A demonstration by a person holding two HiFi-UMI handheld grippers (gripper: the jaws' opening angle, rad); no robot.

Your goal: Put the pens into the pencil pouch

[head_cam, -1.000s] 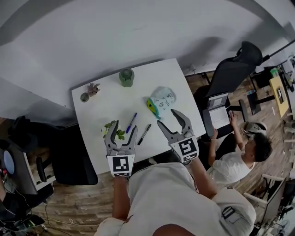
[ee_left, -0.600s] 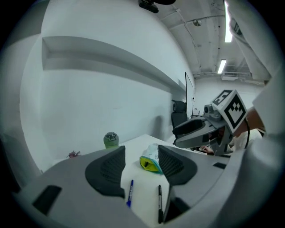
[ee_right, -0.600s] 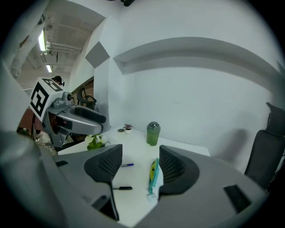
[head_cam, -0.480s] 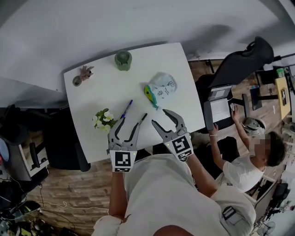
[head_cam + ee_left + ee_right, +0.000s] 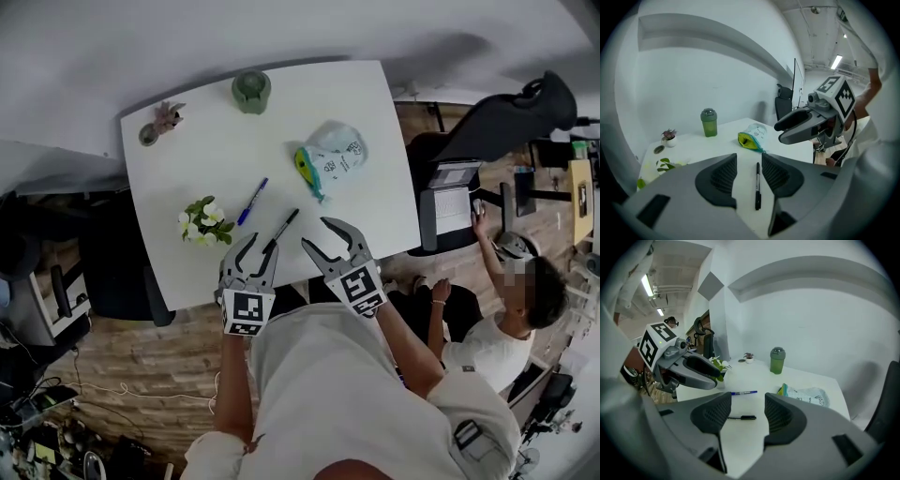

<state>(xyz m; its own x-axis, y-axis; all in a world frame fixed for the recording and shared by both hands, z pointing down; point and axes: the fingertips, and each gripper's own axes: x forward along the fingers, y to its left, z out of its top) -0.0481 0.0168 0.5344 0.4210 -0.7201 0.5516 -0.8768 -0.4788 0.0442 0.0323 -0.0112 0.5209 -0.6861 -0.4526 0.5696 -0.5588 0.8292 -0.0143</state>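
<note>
1. The black pen (image 5: 283,227) lies on the white table (image 5: 178,169), near its front edge. In the head view its near end hides behind the left gripper (image 5: 262,246).
2. That gripper's fingers are apart and closing. The black pen shows between them, not touched.
3. The right gripper (image 5: 316,234) is just beside it, with its fingers apart, closing and holding nothing.
4. The blue pen (image 5: 251,202) lies flat near the flowers (image 5: 203,220).
5. Bare table lies between the pens and the pale pouch (image 5: 333,157). Its yellow-green mouth is open.
</note>
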